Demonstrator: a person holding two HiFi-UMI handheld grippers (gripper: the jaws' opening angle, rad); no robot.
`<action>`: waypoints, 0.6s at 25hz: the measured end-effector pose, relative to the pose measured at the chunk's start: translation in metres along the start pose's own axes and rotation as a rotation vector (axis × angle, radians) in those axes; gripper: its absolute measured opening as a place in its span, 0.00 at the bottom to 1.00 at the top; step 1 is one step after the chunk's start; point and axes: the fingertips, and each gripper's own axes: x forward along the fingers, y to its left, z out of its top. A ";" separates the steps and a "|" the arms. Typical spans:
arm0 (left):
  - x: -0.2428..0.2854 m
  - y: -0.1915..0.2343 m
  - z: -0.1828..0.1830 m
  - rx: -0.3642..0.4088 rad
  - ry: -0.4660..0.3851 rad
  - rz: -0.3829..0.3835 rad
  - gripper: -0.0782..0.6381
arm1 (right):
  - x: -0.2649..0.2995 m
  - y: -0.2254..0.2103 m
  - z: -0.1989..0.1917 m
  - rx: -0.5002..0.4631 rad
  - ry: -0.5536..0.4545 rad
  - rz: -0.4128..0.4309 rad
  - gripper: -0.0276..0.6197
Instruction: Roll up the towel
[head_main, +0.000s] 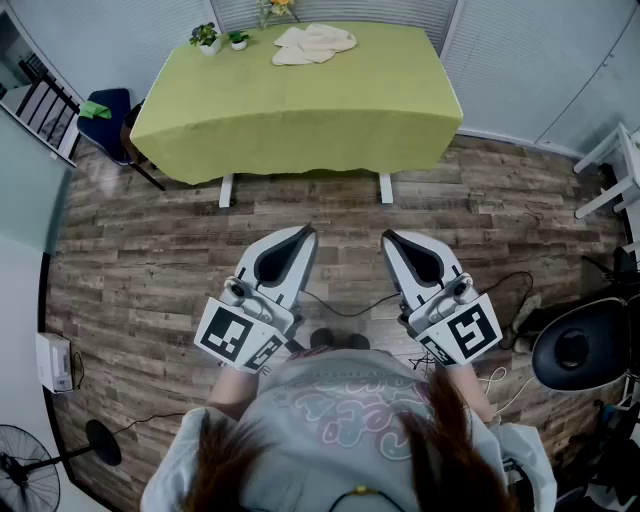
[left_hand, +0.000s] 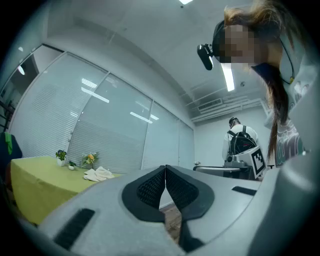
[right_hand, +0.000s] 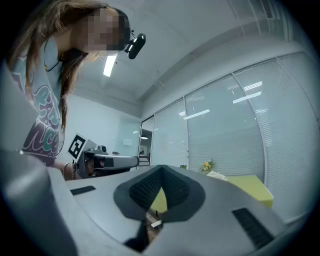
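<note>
A cream towel (head_main: 313, 44) lies crumpled at the far side of a table under a green cloth (head_main: 300, 110). It shows small in the left gripper view (left_hand: 98, 174) and in the right gripper view (right_hand: 217, 175). I stand well back from the table on the wooden floor. My left gripper (head_main: 308, 232) and right gripper (head_main: 388, 237) are held side by side in front of my body, pointing at the table. Both are shut with nothing between the pads: the left gripper (left_hand: 165, 167) and the right gripper (right_hand: 161, 167) show their jaws meeting at the tips.
Two small potted plants (head_main: 207, 38) and a vase of flowers (head_main: 277, 8) stand at the table's far edge. A chair (head_main: 105, 115) sits left of the table, a black round seat (head_main: 580, 345) at my right, a fan (head_main: 25, 480) at lower left. A person with a backpack (left_hand: 240, 142) stands behind.
</note>
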 end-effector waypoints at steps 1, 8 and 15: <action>-0.001 0.001 0.000 0.000 0.002 0.003 0.13 | 0.000 0.001 0.000 0.000 0.001 0.000 0.05; -0.002 0.002 0.003 0.015 -0.001 0.008 0.13 | 0.003 0.002 0.000 -0.011 0.009 0.009 0.05; -0.004 0.005 0.004 0.013 -0.010 0.021 0.13 | 0.007 0.008 -0.003 -0.016 0.017 0.023 0.05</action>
